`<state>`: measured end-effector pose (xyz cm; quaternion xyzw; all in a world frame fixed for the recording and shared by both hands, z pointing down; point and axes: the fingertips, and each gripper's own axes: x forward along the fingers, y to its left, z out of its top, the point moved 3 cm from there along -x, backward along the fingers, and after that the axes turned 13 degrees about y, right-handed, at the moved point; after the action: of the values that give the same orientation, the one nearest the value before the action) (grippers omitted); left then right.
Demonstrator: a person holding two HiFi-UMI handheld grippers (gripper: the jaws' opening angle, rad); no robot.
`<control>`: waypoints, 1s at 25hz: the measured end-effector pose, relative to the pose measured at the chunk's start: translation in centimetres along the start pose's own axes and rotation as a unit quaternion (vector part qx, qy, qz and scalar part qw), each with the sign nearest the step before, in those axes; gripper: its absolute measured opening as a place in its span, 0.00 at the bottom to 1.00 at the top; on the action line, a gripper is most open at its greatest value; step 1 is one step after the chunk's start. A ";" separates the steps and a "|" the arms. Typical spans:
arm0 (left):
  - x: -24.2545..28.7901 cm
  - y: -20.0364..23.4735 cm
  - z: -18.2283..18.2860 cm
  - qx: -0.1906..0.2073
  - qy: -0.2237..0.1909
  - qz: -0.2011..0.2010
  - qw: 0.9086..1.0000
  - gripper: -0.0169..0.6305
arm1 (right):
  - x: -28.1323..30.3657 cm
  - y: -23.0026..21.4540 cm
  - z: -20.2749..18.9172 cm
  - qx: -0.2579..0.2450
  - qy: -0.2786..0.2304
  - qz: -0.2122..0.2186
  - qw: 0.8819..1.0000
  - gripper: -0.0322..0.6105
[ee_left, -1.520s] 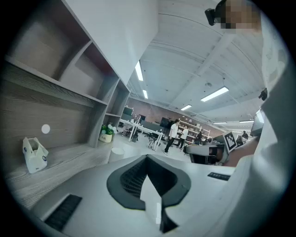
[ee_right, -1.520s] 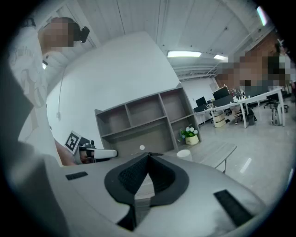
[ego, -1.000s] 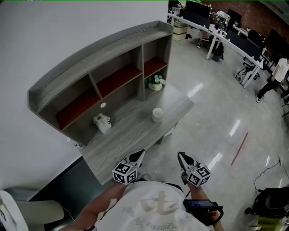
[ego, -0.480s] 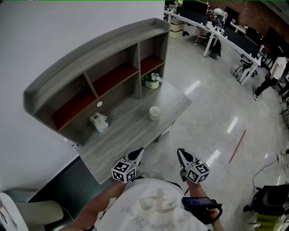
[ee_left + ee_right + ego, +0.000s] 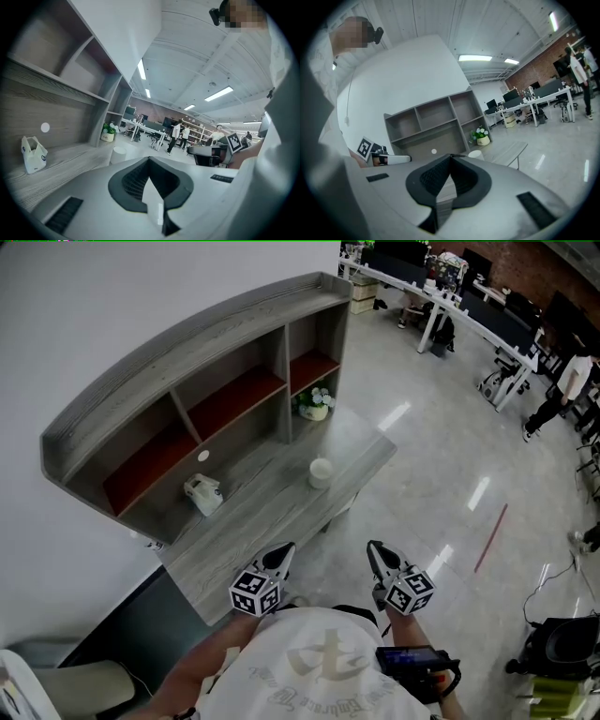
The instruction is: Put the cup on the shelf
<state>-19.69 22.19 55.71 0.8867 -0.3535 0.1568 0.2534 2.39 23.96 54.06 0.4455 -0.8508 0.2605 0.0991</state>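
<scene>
Both grippers closed and empty, held near the counter's front edge; cup not yet on the shelf.
The left gripper (image 5: 283, 553) and right gripper (image 5: 374, 549) are held side by side in front of the person's chest. Both point toward the counter (image 5: 253, 521) and tilt slightly downward, jaws together with nothing between them. The cup (image 5: 321, 472) stands upright on the counter near its right end, well apart from both grippers, below the shelf (image 5: 187, 352).
</scene>
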 end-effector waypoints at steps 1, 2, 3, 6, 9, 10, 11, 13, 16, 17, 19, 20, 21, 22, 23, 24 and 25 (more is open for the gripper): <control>0.1 0.0 -0.1 -0.001 0.002 -0.002 1.000 0.03 | 0.0 0.1 -0.1 0.000 0.002 -0.001 1.000 0.05; 0.2 0.1 -0.3 -0.002 0.005 -0.004 1.000 0.03 | 0.1 0.1 -0.2 0.001 0.003 -0.002 1.000 0.05; 0.3 0.1 -0.4 -0.003 0.007 -0.006 1.000 0.03 | 0.1 0.1 -0.2 0.002 0.004 -0.004 1.000 0.05; 0.7 0.1 -0.7 -0.003 0.013 -0.012 1.000 0.03 | -0.1 -0.4 -0.6 0.006 0.008 -0.012 1.000 0.05; 1.0 0.0 -1.0 -0.004 0.019 -0.014 1.000 0.03 | -0.5 -1.1 -0.8 0.012 0.009 -0.019 1.000 0.05; 1.2 0.0 -1.1 -0.004 0.022 -0.014 1.000 0.03 | -0.4 -1.4 -0.8 0.014 0.008 -0.020 1.000 0.05; 1.4 0.0 -1.2 -0.005 0.025 -0.013 1.000 0.03 | -0.4 -1.6 -0.9 0.017 0.007 -0.020 1.000 0.05; 1.8 0.0 -1.4 -0.005 0.031 -0.010 0.999 0.03 | -0.1 -2.2 -1.0 0.021 0.007 -0.017 1.000 0.05; 2.8 -0.2 -1.1 -0.006 0.035 -0.003 0.999 0.03 | 0.5 -3.5 -0.9 0.025 0.011 -0.008 1.000 0.05; 3.1 -0.3 -0.9 -0.007 0.036 0.001 0.999 0.03 | 0.7 -3.9 -0.7 0.025 0.012 -0.004 1.000 0.05; 3.9 -0.3 -0.4 -0.010 0.038 0.009 0.999 0.03 | 1.1 -4.9 -0.2 0.025 0.013 0.004 1.000 0.05; 4.3 -0.3 -0.2 -0.011 0.038 0.012 0.999 0.03 | 1.4 -5.4 0.1 0.024 0.014 0.008 1.000 0.05; 4.8 -0.3 0.1 -0.011 0.039 0.015 0.999 0.03 | 1.7 -6.0 0.4 0.023 0.014 0.010 1.000 0.05; 5.3 -0.3 0.4 -0.012 0.039 0.017 0.999 0.03 | 1.9 -6.7 0.8 0.022 0.014 0.013 1.000 0.05; 5.9 -0.4 0.7 -0.012 0.040 0.020 0.999 0.03 | 2.1 -7.5 1.2 0.022 0.013 0.015 1.000 0.05; 6.6 -0.5 1.1 -0.011 0.040 0.022 0.999 0.03 | 2.1 -8.3 1.6 0.022 0.012 0.018 1.000 0.05; 7.3 -0.7 1.5 -0.011 0.040 0.024 0.999 0.03 | 2.2 -9.1 2.0 0.022 0.012 0.020 0.999 0.05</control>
<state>-13.96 17.76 57.59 0.8682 -0.3660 0.1939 0.2733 8.61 17.10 56.49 0.4273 -0.8525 0.2862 0.0940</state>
